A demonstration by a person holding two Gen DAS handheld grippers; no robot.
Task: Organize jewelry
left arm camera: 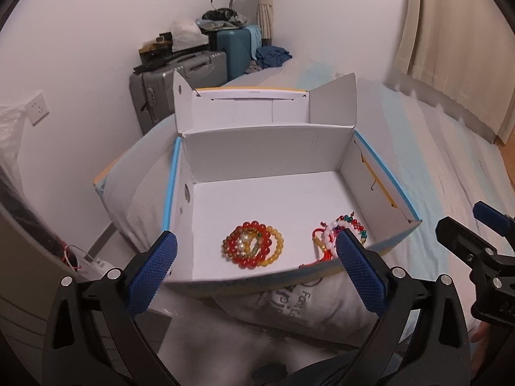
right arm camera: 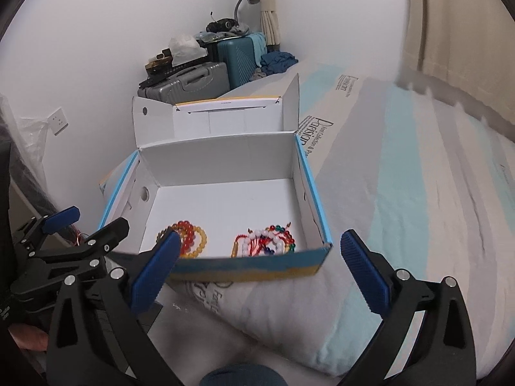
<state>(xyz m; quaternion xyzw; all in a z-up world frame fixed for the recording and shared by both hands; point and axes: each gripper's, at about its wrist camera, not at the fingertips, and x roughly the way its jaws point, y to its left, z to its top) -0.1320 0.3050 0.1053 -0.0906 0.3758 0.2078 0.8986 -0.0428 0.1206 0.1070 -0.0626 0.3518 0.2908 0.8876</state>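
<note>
Both jaws wide open, empty. Bead bracelets [left arm camera: 252, 244] in shoebox [left arm camera: 267, 148]: light, slippery, floppy on elastic — pinch across the strand, not a single bead.

Bed [right arm camera: 418, 193], striped cover: pillow [right arm camera: 289, 315] on it, open box [right arm camera: 251, 265] atop pillow.
</note>
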